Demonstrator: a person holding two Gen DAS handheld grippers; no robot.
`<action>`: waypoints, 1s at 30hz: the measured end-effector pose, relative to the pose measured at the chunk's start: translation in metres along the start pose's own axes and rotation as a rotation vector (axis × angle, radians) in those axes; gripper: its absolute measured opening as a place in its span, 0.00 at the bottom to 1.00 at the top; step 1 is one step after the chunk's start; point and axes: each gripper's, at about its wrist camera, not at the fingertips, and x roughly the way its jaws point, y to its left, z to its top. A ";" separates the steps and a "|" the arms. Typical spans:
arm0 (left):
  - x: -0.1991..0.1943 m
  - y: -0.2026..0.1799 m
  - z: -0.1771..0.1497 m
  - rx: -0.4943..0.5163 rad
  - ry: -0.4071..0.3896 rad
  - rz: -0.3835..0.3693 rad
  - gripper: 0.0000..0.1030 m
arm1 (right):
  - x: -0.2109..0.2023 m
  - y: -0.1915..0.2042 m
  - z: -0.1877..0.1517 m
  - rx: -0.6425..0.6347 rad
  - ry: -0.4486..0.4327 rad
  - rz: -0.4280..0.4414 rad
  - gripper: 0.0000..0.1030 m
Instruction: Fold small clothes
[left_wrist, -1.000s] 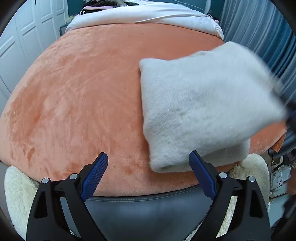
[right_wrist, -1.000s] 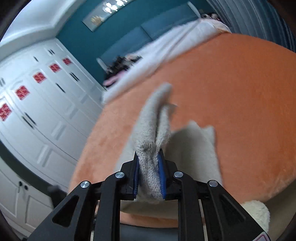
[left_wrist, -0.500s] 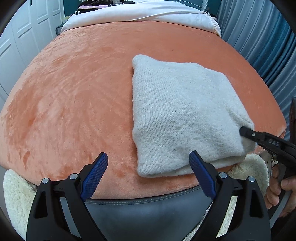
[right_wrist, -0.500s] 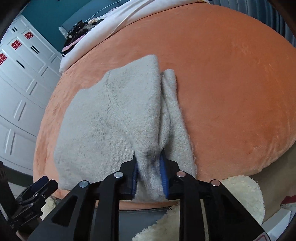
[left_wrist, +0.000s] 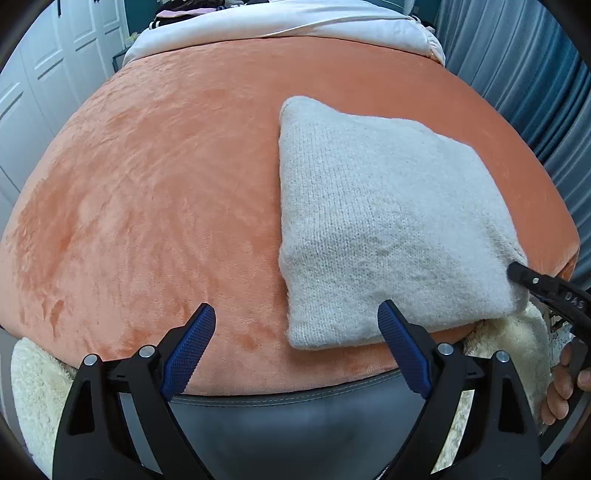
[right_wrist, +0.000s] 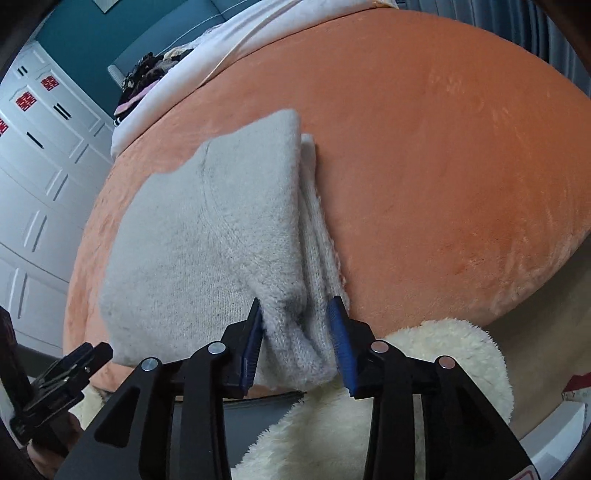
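Observation:
A folded pale grey knit garment (left_wrist: 380, 221) lies on the orange plush bed cover (left_wrist: 166, 177), near its front right edge. My left gripper (left_wrist: 295, 350) is open and empty, hovering at the bed's front edge just left of the garment's near corner. My right gripper (right_wrist: 297, 336) has its jaws parted around the garment's near right corner (right_wrist: 295, 325), which bunches between the fingers; the fabric rests on the bed. The right gripper also shows in the left wrist view (left_wrist: 546, 291) at the garment's right corner.
A cream fleece throw (right_wrist: 369, 406) hangs at the bed's front edge over a grey bed frame (left_wrist: 295, 417). A white duvet (left_wrist: 295, 18) and dark clothes (right_wrist: 147, 74) lie at the far end. White wardrobe doors (right_wrist: 37, 166) stand left, blue curtains (left_wrist: 535, 74) right.
The right gripper brought the garment down flat onto the bed and its jaws have opened from a tight pinch. The left gripper stayed open in place.

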 end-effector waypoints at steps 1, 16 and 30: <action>0.000 0.001 0.001 -0.004 0.002 -0.001 0.85 | -0.004 -0.002 0.001 0.010 -0.015 0.005 0.41; 0.020 -0.023 0.047 -0.007 0.010 -0.080 0.88 | 0.054 0.001 0.051 0.077 0.019 0.036 0.73; 0.100 0.014 0.060 -0.305 0.127 -0.368 0.96 | 0.103 -0.007 0.062 0.105 0.069 0.257 0.86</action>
